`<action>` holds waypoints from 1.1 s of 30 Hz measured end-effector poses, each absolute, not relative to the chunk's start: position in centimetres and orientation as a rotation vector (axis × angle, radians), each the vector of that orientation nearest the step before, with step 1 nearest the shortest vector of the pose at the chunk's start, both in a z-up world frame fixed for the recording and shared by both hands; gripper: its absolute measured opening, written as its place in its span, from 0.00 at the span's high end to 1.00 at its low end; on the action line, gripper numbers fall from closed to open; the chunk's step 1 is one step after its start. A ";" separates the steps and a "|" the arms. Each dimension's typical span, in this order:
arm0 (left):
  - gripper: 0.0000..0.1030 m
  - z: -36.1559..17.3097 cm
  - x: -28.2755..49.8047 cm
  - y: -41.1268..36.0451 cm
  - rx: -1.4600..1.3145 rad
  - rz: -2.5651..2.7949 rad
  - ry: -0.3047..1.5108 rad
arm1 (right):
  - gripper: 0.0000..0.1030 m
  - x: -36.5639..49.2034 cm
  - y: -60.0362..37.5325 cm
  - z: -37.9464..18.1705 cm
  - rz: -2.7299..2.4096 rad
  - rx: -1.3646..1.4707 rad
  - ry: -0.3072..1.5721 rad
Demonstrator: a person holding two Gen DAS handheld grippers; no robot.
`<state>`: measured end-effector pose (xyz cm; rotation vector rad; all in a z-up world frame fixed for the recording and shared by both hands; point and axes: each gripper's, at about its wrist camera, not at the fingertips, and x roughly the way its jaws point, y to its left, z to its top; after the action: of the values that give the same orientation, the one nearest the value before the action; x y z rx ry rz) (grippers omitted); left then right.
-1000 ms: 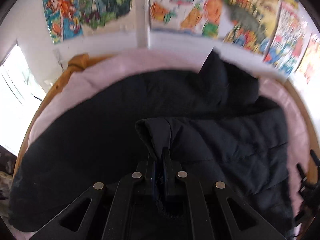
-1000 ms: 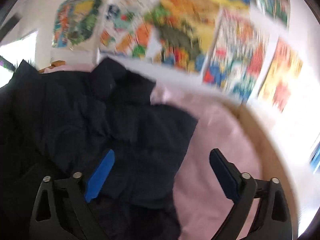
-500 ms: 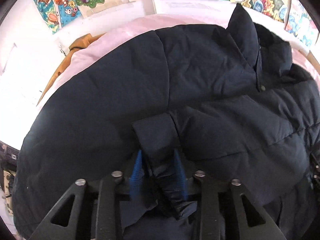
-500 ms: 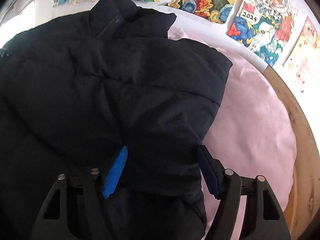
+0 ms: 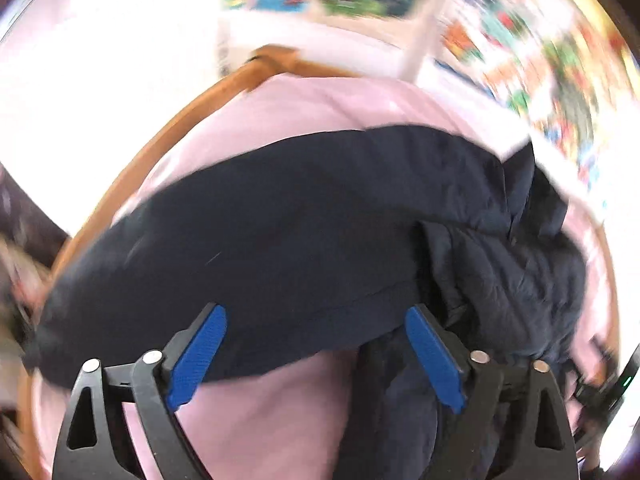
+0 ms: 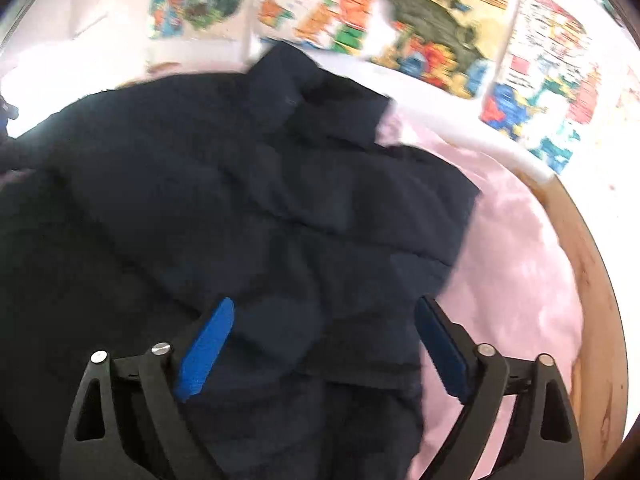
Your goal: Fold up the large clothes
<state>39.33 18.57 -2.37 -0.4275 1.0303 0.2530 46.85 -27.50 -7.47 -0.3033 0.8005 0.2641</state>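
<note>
A dark navy puffer jacket (image 5: 304, 232) lies on a pink sheet (image 5: 280, 120) over a round wooden table. In the left wrist view my left gripper (image 5: 316, 356) is open and empty, its blue pads above the jacket's near edge and the bare sheet. In the right wrist view the jacket (image 6: 240, 208) fills the left and middle, collar at the far side, a sleeve folded across its body. My right gripper (image 6: 324, 348) is open and empty, just above the jacket's near part.
The table's wooden rim (image 5: 132, 172) curves round the sheet; it shows at the right in the right wrist view (image 6: 592, 300). Bare pink sheet (image 6: 520, 248) lies right of the jacket. Colourful posters (image 6: 420, 20) hang on the white wall behind.
My left gripper was shut on a sleeve cuff, let it go over the jacket body, opened wide and swung left. My right gripper stayed open and drew back a little.
</note>
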 end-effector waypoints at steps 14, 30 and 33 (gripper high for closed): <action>0.06 -11.0 27.4 27.2 -1.202 0.344 0.690 | 0.08 43.1 -21.1 -2.9 0.634 -0.013 0.875; 0.91 -11.3 28.8 28.3 -1.172 0.580 0.632 | 0.08 41.8 -20.0 -4.7 0.626 -0.074 0.880; 0.93 -7.7 30.0 27.3 -1.004 0.585 0.616 | 0.08 42.2 -20.4 -4.9 0.596 -0.065 0.879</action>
<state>29.99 27.33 -7.65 -1.0037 0.6158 0.5846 42.22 -20.40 -4.92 -0.0647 0.8793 0.5959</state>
